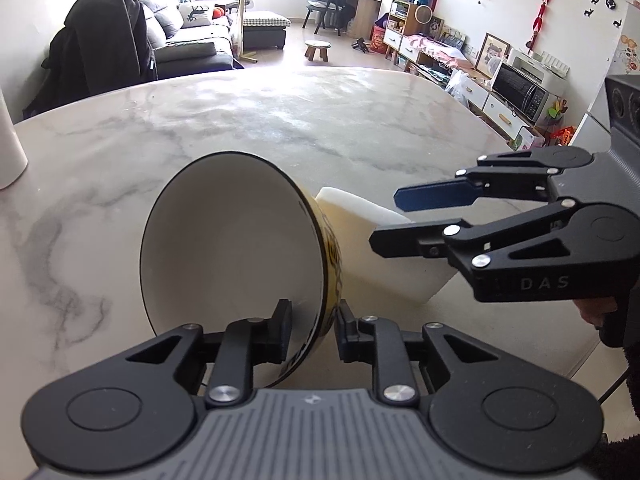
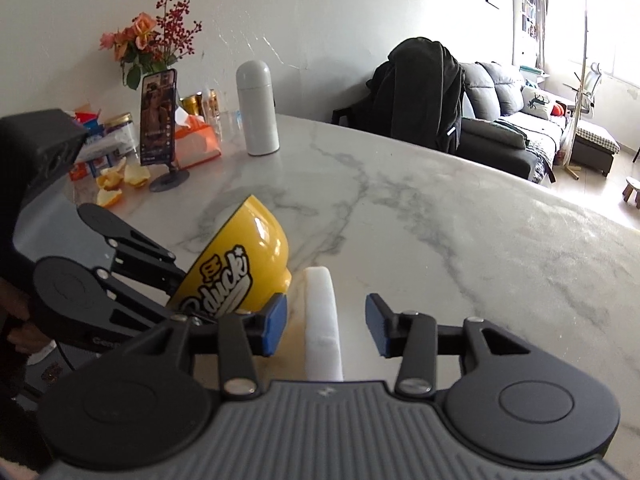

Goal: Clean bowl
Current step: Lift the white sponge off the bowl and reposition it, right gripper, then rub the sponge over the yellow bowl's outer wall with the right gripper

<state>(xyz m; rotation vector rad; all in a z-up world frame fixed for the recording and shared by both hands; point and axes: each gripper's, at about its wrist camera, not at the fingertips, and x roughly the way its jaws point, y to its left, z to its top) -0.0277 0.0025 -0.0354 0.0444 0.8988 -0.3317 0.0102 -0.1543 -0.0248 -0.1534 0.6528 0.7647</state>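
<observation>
Left gripper (image 1: 312, 330) clamps the rim of the bowl (image 1: 232, 248), tilted on its side at lower centre of the left view, white inside facing the camera. Right gripper (image 2: 326, 326) is released, its blue pads (image 2: 276, 322) either side of the sponge (image 2: 322, 328) without touching it. The sponge appears to lie on the table (image 1: 280, 120) just beside the bowl's yellow wall, though contact is unclear. To grip well, close squarely on the sponge's middle and keep the bowl steady. Upper left of the right view: flask (image 2: 257, 108), phone stand (image 2: 158, 120), peel (image 2: 120, 182), well apart. Nothing blocks the way.
</observation>
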